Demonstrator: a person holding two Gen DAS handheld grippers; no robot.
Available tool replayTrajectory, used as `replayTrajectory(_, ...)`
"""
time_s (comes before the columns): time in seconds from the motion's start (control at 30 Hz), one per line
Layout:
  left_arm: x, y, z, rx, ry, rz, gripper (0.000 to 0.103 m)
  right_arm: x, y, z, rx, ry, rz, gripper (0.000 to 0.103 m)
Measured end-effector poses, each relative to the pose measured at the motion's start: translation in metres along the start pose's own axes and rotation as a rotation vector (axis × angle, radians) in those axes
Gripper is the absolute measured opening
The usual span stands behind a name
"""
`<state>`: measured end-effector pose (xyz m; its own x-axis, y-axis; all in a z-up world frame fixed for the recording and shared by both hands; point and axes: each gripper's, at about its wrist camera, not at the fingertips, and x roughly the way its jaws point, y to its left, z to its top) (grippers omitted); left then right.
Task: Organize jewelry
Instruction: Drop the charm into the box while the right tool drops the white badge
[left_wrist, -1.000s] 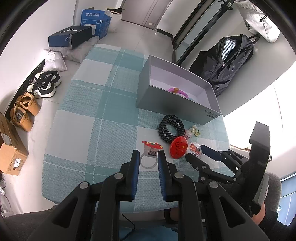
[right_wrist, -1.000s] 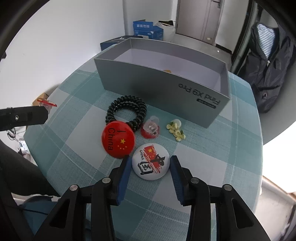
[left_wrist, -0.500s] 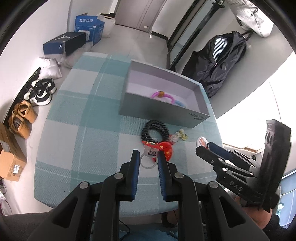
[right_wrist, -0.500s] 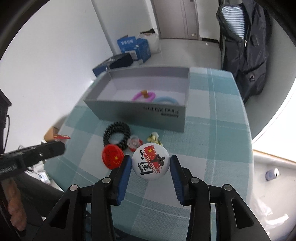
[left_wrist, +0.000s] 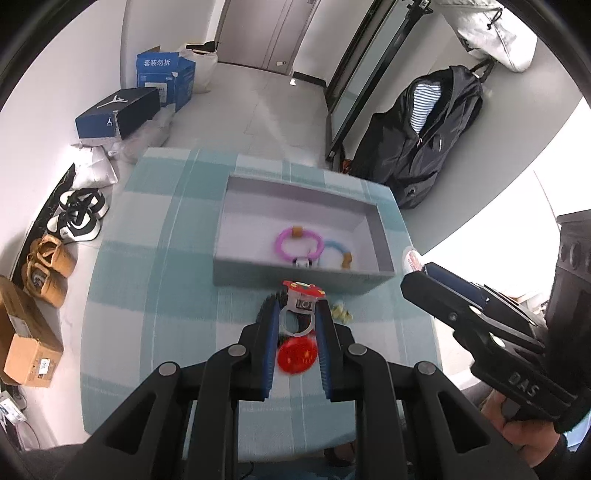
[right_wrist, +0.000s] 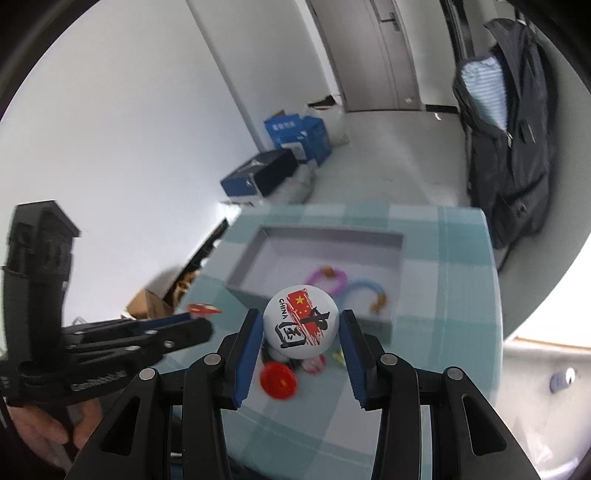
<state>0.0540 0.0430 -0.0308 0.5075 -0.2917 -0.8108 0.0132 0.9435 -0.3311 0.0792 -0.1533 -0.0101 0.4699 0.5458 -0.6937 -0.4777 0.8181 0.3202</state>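
My left gripper (left_wrist: 297, 314) is shut on a clear toy ring with a red top (left_wrist: 301, 306), held high above the table near the grey box (left_wrist: 236, 271). My right gripper (right_wrist: 301, 326) is shut on a white China badge (right_wrist: 300, 326), also raised; its tip shows in the left wrist view (left_wrist: 412, 260) beside the box's right end. The box holds a pink ring (left_wrist: 297, 242) and a blue ring (left_wrist: 338, 251). A red badge (left_wrist: 297, 356), a black coil hair tie (left_wrist: 267, 308) and a yellow flower piece (left_wrist: 341, 313) lie on the checked cloth.
The small round table with a teal checked cloth (left_wrist: 147, 295) drops off on all sides. Shoes (left_wrist: 79, 214) and cardboard boxes (left_wrist: 26, 347) sit on the floor at the left. A dark jacket (left_wrist: 432, 125) hangs at the back right.
Both grippers rose well above the table with their items and moved toward the box. The ring and white badge left the cloth.
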Motion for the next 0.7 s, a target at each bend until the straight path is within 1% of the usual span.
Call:
replayTrajectory(0.17, 0.010, -0.001, 0.019, -0.010, 0.013, -0.004, 0.015, 0.008, -0.004, 0.019, -0.008, 0.010, 0.021, 0.041)
replayTrajectory(0.33, 0.026, -0.002, 0.042, 0.014, 0.037, -0.004, 0.015, 0.022, -0.010, 0.038, -0.026, 0.031, 0.022, 0.041)
replayTrajectory(0.53, 0.051, 0.009, 0.059, -0.035, 0.104, -0.060, 0.015, 0.043, -0.019, 0.058, -0.060, 0.058, 0.029, 0.041)
replayTrajectory(0.7, 0.070, 0.012, 0.066, -0.040, 0.127, -0.065, 0.015, 0.064, -0.028, 0.056, -0.049, 0.100, 0.038, 0.041)
